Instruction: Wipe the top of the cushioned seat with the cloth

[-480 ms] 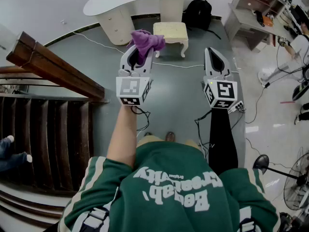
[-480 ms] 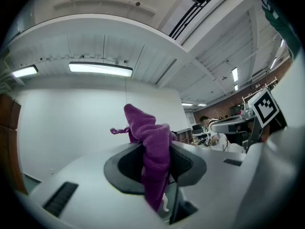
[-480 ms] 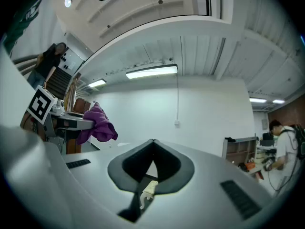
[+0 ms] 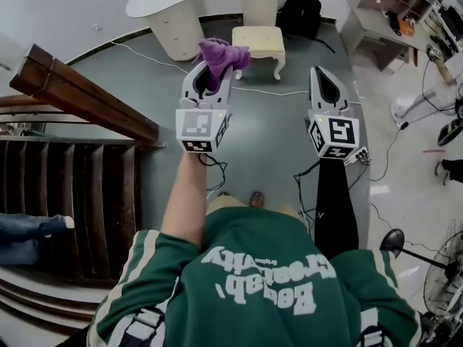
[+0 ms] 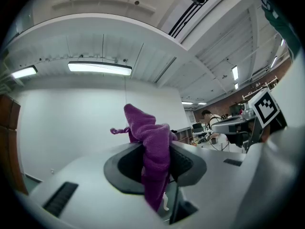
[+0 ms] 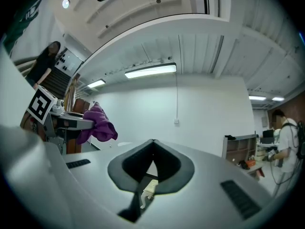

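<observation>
A purple cloth (image 4: 221, 55) is pinched in my left gripper (image 4: 215, 65), bunched above the jaws; the left gripper view shows the cloth (image 5: 150, 152) hanging between them. The cream cushioned seat (image 4: 257, 41) with white legs stands on the grey floor just beyond and slightly right of that gripper. My right gripper (image 4: 323, 73) is held level beside it with its jaws together and nothing between them. In the right gripper view the right gripper (image 6: 152, 142) tips meet, and the cloth (image 6: 97, 123) shows at the left.
A curved white desk (image 4: 195, 2) stands behind the seat, a black backpack (image 4: 299, 14) to its right. A wooden stair rail (image 4: 79, 92) and steps run along the left. Shelving (image 4: 380, 9), cables and fans lie to the right.
Both grippers and the cloth have edged slightly forward toward the seat. The person on the stairs at lower left has shifted.
</observation>
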